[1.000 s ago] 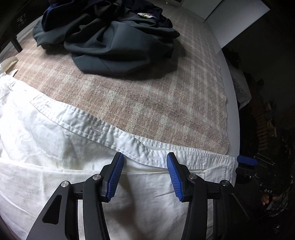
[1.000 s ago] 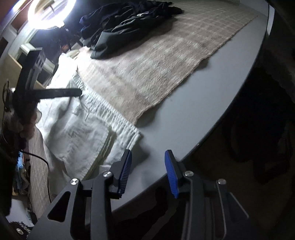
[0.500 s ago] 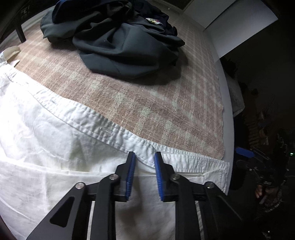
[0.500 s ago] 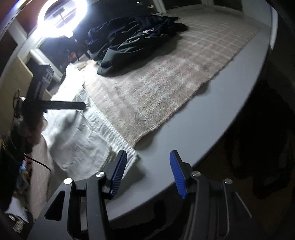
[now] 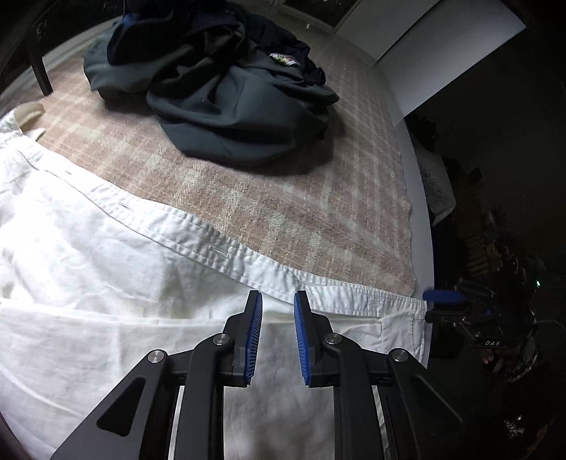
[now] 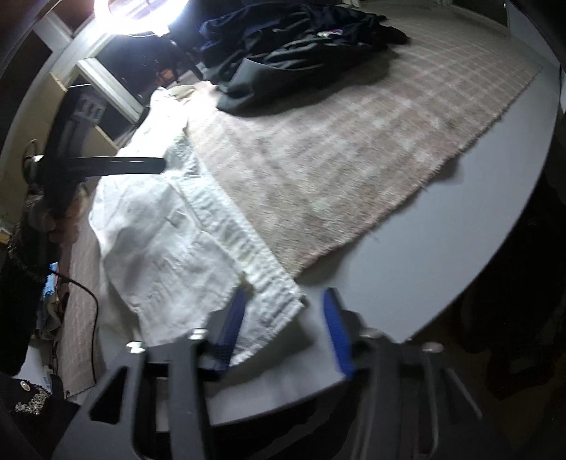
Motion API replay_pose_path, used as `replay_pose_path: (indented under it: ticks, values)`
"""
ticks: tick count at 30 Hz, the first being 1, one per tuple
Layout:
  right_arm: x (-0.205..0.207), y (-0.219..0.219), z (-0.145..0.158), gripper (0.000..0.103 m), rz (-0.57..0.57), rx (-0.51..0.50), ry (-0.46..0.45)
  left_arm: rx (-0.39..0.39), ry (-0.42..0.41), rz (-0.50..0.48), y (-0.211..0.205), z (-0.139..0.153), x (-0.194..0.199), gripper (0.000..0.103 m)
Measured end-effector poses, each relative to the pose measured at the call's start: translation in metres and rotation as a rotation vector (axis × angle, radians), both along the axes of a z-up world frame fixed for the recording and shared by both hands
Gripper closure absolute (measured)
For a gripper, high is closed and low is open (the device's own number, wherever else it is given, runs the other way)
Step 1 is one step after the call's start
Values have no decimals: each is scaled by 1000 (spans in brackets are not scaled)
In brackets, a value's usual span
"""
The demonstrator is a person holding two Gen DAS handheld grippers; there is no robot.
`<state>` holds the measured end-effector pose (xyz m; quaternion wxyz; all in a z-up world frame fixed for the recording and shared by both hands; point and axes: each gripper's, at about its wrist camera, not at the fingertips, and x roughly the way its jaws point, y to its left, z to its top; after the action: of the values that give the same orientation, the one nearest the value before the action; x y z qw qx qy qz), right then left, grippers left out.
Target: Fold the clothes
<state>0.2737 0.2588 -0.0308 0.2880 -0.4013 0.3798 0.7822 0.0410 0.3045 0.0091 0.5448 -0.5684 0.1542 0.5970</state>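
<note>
A white shirt [image 5: 106, 283] lies flat across the near part of a pink plaid blanket [image 5: 283, 198]; its buttonhole placket runs diagonally. My left gripper [image 5: 277, 308] hovers over the placket edge, jaws narrowed with a small gap, nothing between them. In the right wrist view the shirt [image 6: 169, 247] ends at a corner near the table edge. My right gripper [image 6: 283, 315] is wide open at that corner, its left finger [image 6: 233, 318] over the cloth.
A heap of dark clothes [image 5: 219, 88] lies at the far side of the blanket, also in the right wrist view [image 6: 283, 46]. The grey round table [image 6: 460, 230] shows beyond the blanket's edge. A bright ring light [image 6: 141, 14] is far left.
My left gripper's jaws closed from wide open to a narrow gap over the shirt's placket. My right gripper moved in toward the shirt's corner and opened wider.
</note>
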Motion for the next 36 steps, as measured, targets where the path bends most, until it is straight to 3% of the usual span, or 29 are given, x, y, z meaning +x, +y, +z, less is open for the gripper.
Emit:
replay_pose_path:
  ticks: [1, 5, 8, 12, 15, 17, 20, 23, 26, 31, 36]
  values:
    - [1, -2, 4, 92, 1, 6, 7, -3, -6, -11, 2, -2, 0, 87]
    - [10, -11, 17, 92, -9, 55, 25, 4, -29, -49, 17, -14, 12, 86]
    - [18, -9, 8, 92, -37, 4, 13, 20, -35, -51, 18, -12, 19, 84]
    - [23, -9, 23, 86, -79, 48, -10, 69, 24, 57, -40, 17, 8, 79]
    - [22, -9, 50, 85, -76, 107, 60, 80, 51, 177, -104, 31, -10, 76]
    - [5, -10, 64, 85, -13, 128, 93, 69, 61, 259, -143, 34, -12, 76]
    - [-40, -15, 62, 82, 125, 118, 73, 86, 49, 360, -189, 34, -6, 76]
    - [-84, -20, 43, 81, 245, 72, 23, 117, 27, 447, -225, 34, 9, 76]
    - [-113, -27, 18, 81, 342, 38, -83, 123, 13, 520, -244, 31, 38, 73]
    - [-119, -36, 18, 81, 453, 45, -145, 127, -32, 630, -263, 23, 98, 70]
    - [-127, -44, 44, 81, 595, 72, -62, 112, -93, 706, -237, 1, 142, 66]
